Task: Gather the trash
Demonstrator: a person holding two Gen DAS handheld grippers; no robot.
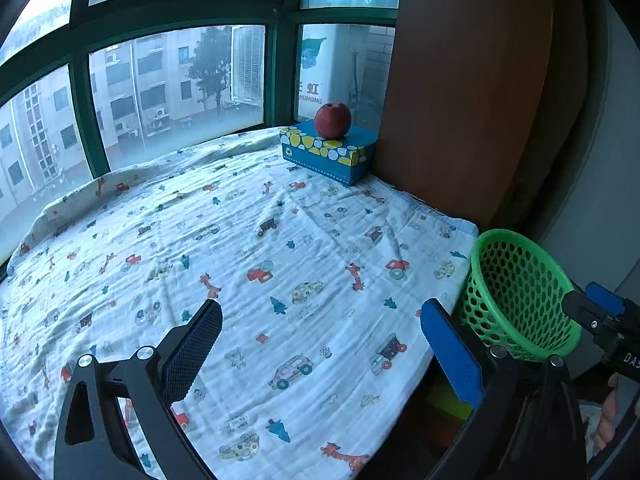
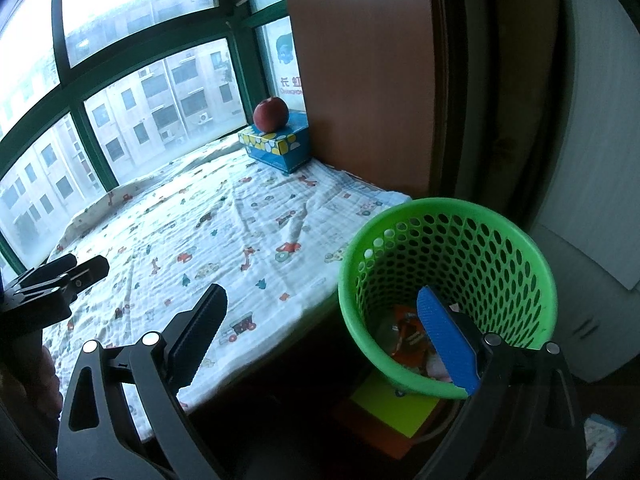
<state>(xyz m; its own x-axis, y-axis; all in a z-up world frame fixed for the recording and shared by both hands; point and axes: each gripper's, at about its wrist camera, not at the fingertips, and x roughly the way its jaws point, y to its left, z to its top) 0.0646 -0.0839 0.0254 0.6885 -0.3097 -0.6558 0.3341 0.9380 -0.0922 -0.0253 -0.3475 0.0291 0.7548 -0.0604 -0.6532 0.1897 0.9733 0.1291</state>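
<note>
We see the green perforated plastic basket (image 2: 448, 292) just off the near right corner of the blanket-covered window ledge (image 1: 240, 240), its rim close beside the blanket's edge. Whether it hangs from our right gripper (image 2: 324, 332) we cannot tell for sure: the jaws stand wide apart, the blue pad sits inside the rim and the black one well outside, so they clamp nothing. Our left gripper (image 1: 320, 344) hovers over the printed blanket, its jaws equally wide and empty.

At the basket's bottom lie orange wrappers (image 2: 408, 332) and something pale and crumpled (image 2: 436, 368). We judge these light, soft and crinkly, easy to pinch anywhere. The basket itself looks light and slightly springy; its rim is the natural hold, one pad inside and one outside.

No loose trash shows on the blanket. A red apple (image 1: 332, 120) rests on a blue tissue box (image 1: 328, 156) in the far corner.
</note>
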